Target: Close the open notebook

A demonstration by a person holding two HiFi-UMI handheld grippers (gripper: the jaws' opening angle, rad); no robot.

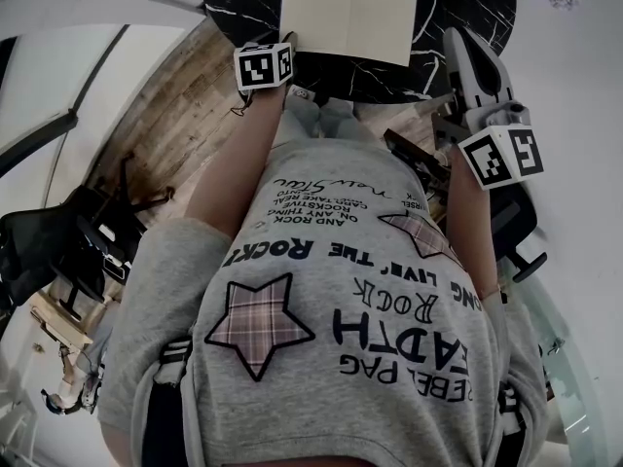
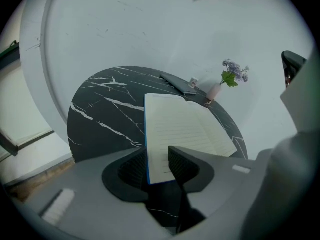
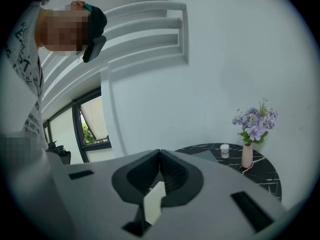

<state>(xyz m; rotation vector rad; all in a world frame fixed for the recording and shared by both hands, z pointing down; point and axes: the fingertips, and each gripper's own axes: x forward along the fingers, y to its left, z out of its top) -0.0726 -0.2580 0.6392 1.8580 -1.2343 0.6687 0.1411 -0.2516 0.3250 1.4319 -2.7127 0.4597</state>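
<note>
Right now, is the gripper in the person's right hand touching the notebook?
Apart. The head view shows a strip of dark tabletop between the right gripper and the notebook.

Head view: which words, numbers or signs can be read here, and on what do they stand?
"AND ROCK", "ON ANY THING": small print on the person's grey T-shirt, upside down.
"ROCK": large print, same shirt; remaining words too distorted.
White cubes with square markers: black patterns, no letters.
Open cream notebook: no writing readable.
</note>
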